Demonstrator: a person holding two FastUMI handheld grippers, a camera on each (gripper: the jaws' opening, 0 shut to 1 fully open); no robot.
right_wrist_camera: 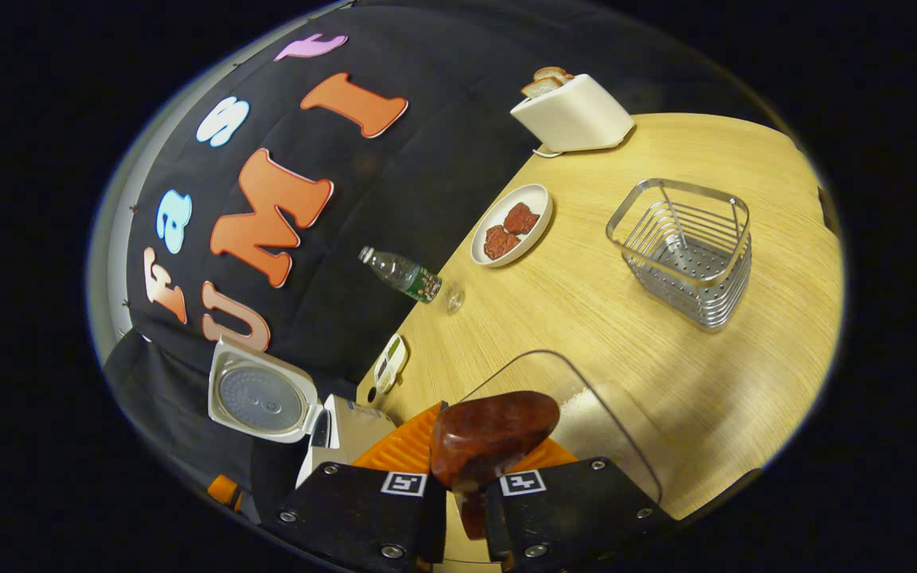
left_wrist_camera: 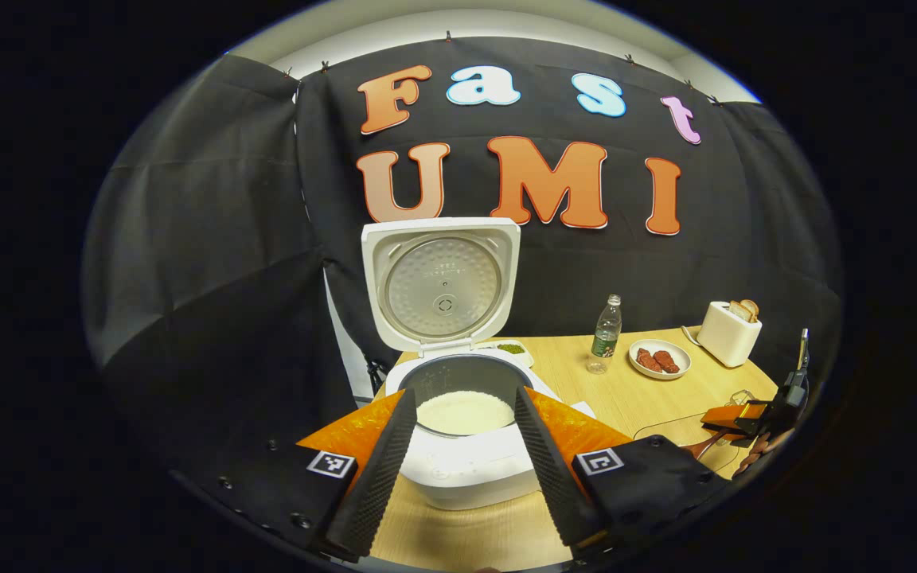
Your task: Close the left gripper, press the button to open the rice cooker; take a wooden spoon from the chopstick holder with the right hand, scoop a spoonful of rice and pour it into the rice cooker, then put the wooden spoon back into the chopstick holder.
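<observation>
open cooker (left_wrist_camera: 458,414) with rice, centre frame.
left gripper (left_wrist_camera: 465,430) spread wide, empty; right gripper (right_wrist_camera: 465,497) clamped on spoon (right_wrist_camera: 490,442), bottom centre.

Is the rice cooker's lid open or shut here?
Open: the lid stands upright behind the pot, with white rice showing inside.

We are seeing the white rice cooker (left_wrist_camera: 466,446) standing open, lid upright, white rice inside; the dark red-brown wooden spoon (right_wrist_camera: 490,438) is being gripped; the wire chopstick holder (right_wrist_camera: 685,251) is sitting upright.
</observation>
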